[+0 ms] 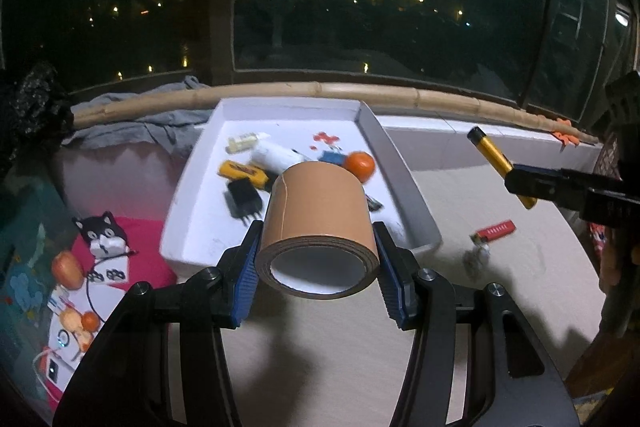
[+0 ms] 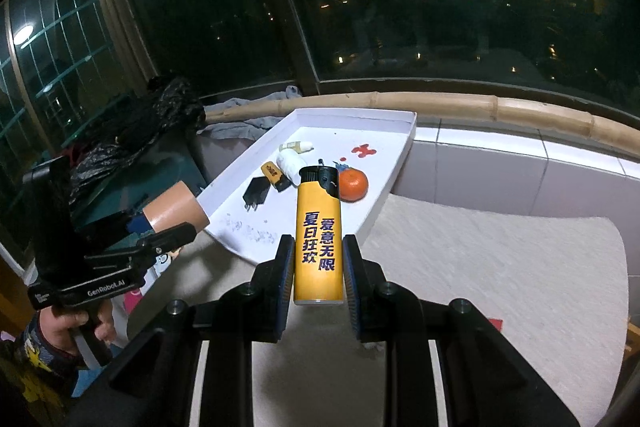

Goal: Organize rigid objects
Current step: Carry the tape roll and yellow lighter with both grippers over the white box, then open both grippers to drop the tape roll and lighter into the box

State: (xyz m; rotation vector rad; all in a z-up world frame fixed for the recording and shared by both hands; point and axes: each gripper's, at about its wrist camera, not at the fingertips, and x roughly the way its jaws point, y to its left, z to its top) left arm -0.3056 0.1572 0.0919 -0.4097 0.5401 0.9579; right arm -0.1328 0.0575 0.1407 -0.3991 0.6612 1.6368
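A tape roll [image 1: 320, 231] is gripped between the blue pads [image 1: 246, 279] of the left claw [image 1: 318, 267], its open core facing the camera, held above the counter [image 1: 340, 347]. Just ahead of that claw lies a white tray [image 1: 400, 163], where a tangerine [image 1: 360, 165], a black plug [image 1: 244, 199], a small yellow item [image 1: 242, 171] and a white tube [image 1: 276, 155] are gathered. To the claw's right, a red lighter [image 1: 496, 230] is seen on the counter.

A yellow lighter [image 2: 319, 239] printed with blue characters is clamped upright in the right claw [image 2: 318, 277], black cap forward, raised above the counter. The tray [image 2: 404, 143] is seen directly beyond it. To this claw's left, the other claw [image 2: 168, 227] is seen with the tape [image 2: 176, 209].
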